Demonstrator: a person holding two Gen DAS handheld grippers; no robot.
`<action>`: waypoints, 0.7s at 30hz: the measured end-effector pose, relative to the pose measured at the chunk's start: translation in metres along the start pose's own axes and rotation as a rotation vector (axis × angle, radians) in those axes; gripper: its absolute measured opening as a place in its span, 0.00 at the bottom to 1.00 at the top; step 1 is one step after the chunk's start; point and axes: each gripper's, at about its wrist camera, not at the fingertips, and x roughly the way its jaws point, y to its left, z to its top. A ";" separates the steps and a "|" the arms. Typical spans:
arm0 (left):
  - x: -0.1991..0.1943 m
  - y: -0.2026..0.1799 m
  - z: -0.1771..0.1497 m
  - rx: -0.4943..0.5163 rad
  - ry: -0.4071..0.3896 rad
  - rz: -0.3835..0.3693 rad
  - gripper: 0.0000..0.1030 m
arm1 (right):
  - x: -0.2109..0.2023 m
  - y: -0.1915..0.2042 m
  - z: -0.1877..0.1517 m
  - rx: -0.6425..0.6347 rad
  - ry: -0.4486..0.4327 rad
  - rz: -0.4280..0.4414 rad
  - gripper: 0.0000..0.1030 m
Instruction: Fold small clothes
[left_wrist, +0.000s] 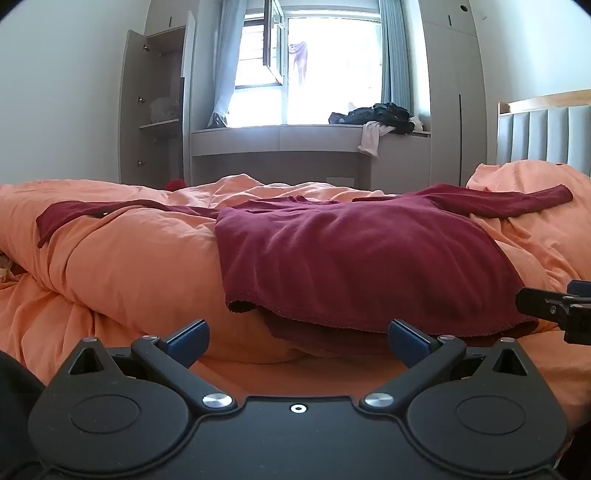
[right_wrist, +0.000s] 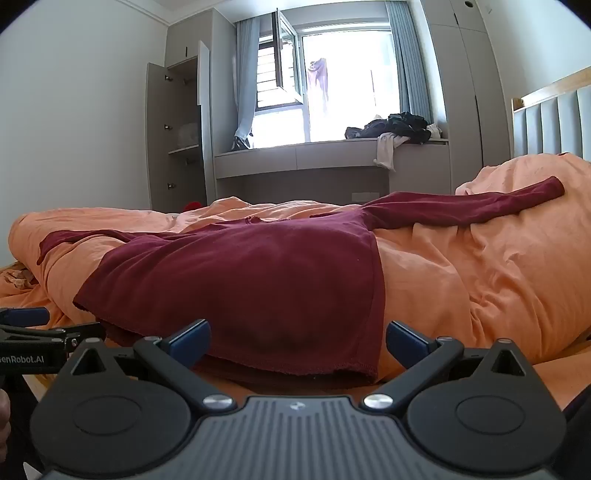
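A dark red long-sleeved top (left_wrist: 351, 254) lies spread flat on an orange duvet (left_wrist: 129, 266), sleeves stretched out left and right, hem toward me. It also shows in the right wrist view (right_wrist: 251, 280). My left gripper (left_wrist: 297, 339) is open and empty, low in front of the hem's left part. My right gripper (right_wrist: 297, 341) is open and empty, in front of the hem's right corner. Each gripper shows at the edge of the other's view: the right one (left_wrist: 554, 306), the left one (right_wrist: 40, 332).
The rumpled orange duvet (right_wrist: 480, 277) covers the bed. A grey padded headboard (left_wrist: 546, 136) stands at the right. Behind are a window bench with a pile of dark clothes (left_wrist: 380, 116), an open wardrobe (left_wrist: 159, 103) and a bright window.
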 end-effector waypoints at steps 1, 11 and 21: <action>0.000 0.000 0.000 0.002 -0.002 0.000 1.00 | 0.000 0.000 0.000 0.000 0.002 0.000 1.00; 0.001 0.001 -0.001 0.007 -0.006 0.003 1.00 | 0.000 0.000 0.000 -0.001 0.001 -0.001 1.00; 0.001 0.001 -0.001 0.005 -0.007 0.003 1.00 | 0.000 0.000 0.000 -0.002 0.001 -0.001 1.00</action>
